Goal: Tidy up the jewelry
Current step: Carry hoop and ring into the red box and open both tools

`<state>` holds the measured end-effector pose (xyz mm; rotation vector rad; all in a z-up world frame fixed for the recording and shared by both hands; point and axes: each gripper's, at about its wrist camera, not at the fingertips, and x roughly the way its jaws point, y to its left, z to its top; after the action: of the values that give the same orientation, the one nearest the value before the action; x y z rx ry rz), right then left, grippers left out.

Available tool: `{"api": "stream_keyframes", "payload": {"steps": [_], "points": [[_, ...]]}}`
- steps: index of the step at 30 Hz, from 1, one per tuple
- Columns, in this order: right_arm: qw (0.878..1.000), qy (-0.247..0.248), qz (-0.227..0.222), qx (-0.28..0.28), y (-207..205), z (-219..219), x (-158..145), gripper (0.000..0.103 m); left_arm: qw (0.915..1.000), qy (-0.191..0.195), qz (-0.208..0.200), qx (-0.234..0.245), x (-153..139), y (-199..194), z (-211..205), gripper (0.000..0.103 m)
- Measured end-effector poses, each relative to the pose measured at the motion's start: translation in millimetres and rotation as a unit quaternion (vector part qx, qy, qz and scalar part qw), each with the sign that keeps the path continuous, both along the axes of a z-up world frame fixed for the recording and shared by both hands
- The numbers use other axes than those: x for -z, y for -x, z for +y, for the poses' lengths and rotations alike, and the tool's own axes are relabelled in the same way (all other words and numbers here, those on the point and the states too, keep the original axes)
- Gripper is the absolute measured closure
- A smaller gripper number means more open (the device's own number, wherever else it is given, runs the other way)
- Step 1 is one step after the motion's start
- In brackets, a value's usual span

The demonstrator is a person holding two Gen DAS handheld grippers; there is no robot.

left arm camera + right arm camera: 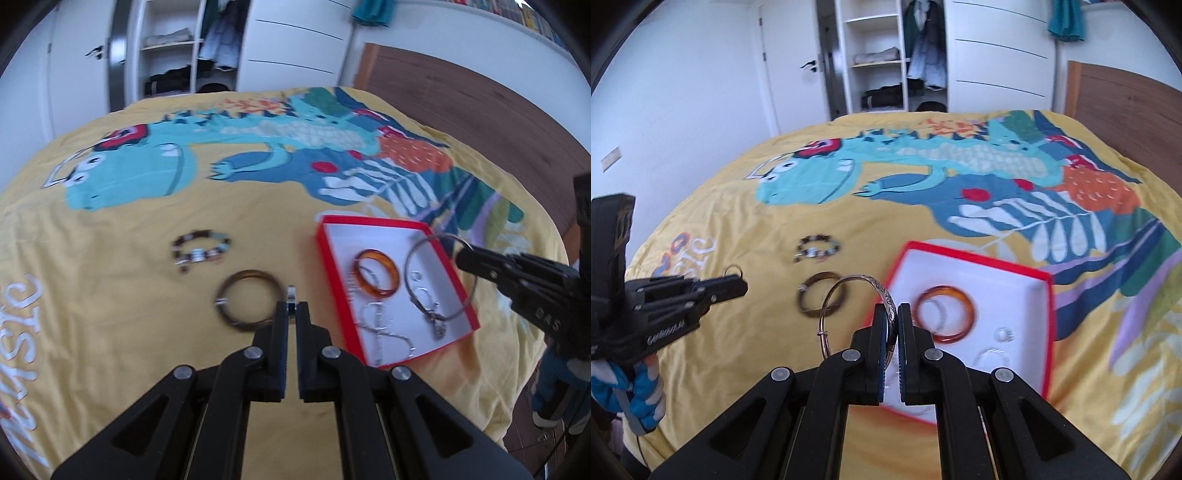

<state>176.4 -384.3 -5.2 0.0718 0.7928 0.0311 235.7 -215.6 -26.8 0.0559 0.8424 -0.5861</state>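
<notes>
**Spotter:** Left side, what are you holding?

**Me:** My left gripper [291, 304] has its jaws pinched on a small silver ring [291, 293]; the right wrist view shows it poking up from the tips at [733, 271]. It hangs above the bed's yellow cover [122, 332], just beside the dark brown bangle [247, 302] lying flat there.

**Spotter:** And the right?

**Me:** My right gripper [893, 315] is clamped on the patterned band of a silver bangle [849, 295], which stands upright between the jaws. From the left wrist camera that same hoop [439, 277] sits over the right side of the red box [328, 273]; I can't tell whether it touches the rim.

**Spotter:** Box contents?

**Me:** White floor inside. An amber bangle [376, 273] lies flat toward the middle, a silver chain [384, 328] is strewn along the near left part, and small silver pieces with a charm [436, 317] lie near the right. Details blurred.

**Spotter:** Anything left outside?

**Me:** A beaded bracelet [201, 251] on the cover, beyond the brown bangle, well left of the box. Both apart, not touching.
</notes>
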Motion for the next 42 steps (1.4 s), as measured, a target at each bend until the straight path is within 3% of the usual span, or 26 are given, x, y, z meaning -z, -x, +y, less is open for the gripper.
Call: {"api": "stream_keyframes", "payload": {"steps": [8,12,20,35,42], "points": [[0.999,-0.002,0.018,0.041,-14.4,-65.5,31.0,0.097,0.9974,-0.014,0.017,0.068,28.3,1.8,-90.1,0.100],[0.998,-0.016,0.037,0.049,-14.8,-79.8,56.1,0.097,0.9955,-0.016,0.037,0.086,44.5,0.5,-110.9,0.100],[0.996,-0.039,0.063,0.058,-14.2,-96.0,88.7,0.097,0.9902,-0.029,0.081,0.110,73.5,0.5,-127.9,0.100],[0.993,-0.017,0.095,0.072,-14.9,-107.5,107.4,0.097,0.9894,-0.071,0.093,0.087,90.6,-4.5,-125.6,0.100],[0.991,-0.013,0.107,0.078,-11.1,-110.1,110.9,0.096,0.9893,-0.064,0.104,0.080,90.7,-3.9,-118.8,0.098]]}}
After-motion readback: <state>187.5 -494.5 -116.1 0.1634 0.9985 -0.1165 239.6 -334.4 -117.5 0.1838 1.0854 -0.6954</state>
